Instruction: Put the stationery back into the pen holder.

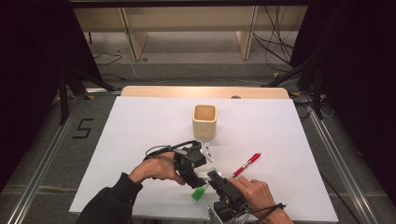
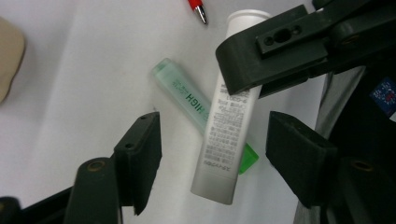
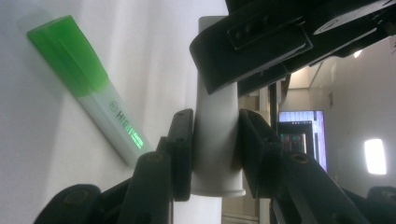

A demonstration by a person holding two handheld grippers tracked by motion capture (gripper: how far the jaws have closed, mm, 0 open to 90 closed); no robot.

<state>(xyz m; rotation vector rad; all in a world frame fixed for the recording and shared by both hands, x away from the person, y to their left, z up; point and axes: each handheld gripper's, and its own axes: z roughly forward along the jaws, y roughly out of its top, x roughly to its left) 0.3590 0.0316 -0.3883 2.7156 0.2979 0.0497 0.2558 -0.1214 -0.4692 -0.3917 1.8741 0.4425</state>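
A white printed tube (image 2: 224, 140) is held off the white table, with my right gripper (image 3: 215, 121) shut on its lower part; the tube (image 3: 215, 154) sits squeezed between both pads. My left gripper (image 2: 215, 140) stands open around the tube's other end, a gap showing on each side. In the high view the left gripper (image 1: 196, 165) and right gripper (image 1: 215, 179) meet nose to nose near the table's front edge. Under the tube lies a green highlighter (image 2: 187, 98) on the table, also seen as the highlighter (image 1: 200, 192).
A red pen (image 1: 247, 164) lies to the right of the grippers. A square wooden cup (image 1: 204, 120) stands upright at the table's middle. The white table sheet (image 1: 140, 130) reaches to the front edge close under both hands.
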